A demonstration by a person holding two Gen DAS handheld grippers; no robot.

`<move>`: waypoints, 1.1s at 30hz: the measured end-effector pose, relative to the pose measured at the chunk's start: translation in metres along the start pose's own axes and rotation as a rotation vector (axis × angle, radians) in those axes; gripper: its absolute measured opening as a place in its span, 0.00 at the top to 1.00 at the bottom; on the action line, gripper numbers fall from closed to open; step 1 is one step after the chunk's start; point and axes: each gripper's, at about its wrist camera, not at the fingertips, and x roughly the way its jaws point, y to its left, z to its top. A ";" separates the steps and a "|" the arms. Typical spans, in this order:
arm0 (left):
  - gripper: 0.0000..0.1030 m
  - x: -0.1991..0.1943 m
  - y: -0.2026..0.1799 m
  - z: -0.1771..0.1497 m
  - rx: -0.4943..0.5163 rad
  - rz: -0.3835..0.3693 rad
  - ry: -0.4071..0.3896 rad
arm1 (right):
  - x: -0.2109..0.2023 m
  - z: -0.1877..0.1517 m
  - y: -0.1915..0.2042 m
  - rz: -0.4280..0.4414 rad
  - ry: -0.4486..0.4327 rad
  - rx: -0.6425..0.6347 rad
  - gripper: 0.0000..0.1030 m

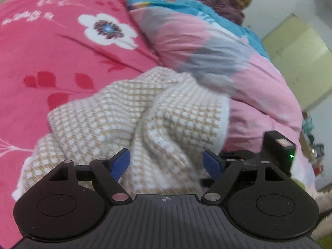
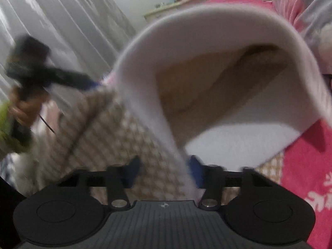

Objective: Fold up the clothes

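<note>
beige-and-white checked knit, the garment [image 1: 132, 120] to be folded, lies rumpled over the pink floral bedsheet [image 1: 51, 47] in the middle of the left wrist view, its far edge against the pink and grey quilt [image 1: 207, 47] at the upper right. left gripper [image 1: 167, 164] hangs over the near part of the knit with its blue pads spread wide and nothing pinched between them, so it is released. in the right wrist view the right gripper [image 2: 165, 172] has the garment's white band [image 2: 145, 66] running down between its blue pads; blur hides whether they press the cloth, so i cannot tell if it is clenched. that band arches up across the centre of the frame, showing the tan inside. at the left edge a hand [image 2: 22, 112] carries the other tool. to do this fold well, i'd judge the right tongs need a firm bite on the hem before carrying it across, while the left pins or takes the matching edge so the layers land square.
</note>
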 end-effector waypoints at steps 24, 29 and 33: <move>0.26 0.033 -0.014 0.022 -0.057 0.002 0.094 | 0.004 -0.004 0.107 0.110 -0.338 -0.175 0.93; 0.46 0.045 -0.015 0.027 -0.014 0.077 0.131 | 0.007 -0.007 0.123 0.042 -0.365 -0.268 0.91; 0.74 0.050 -0.006 0.026 -0.025 0.108 0.141 | -0.004 -0.009 0.115 0.030 -0.357 -0.231 0.74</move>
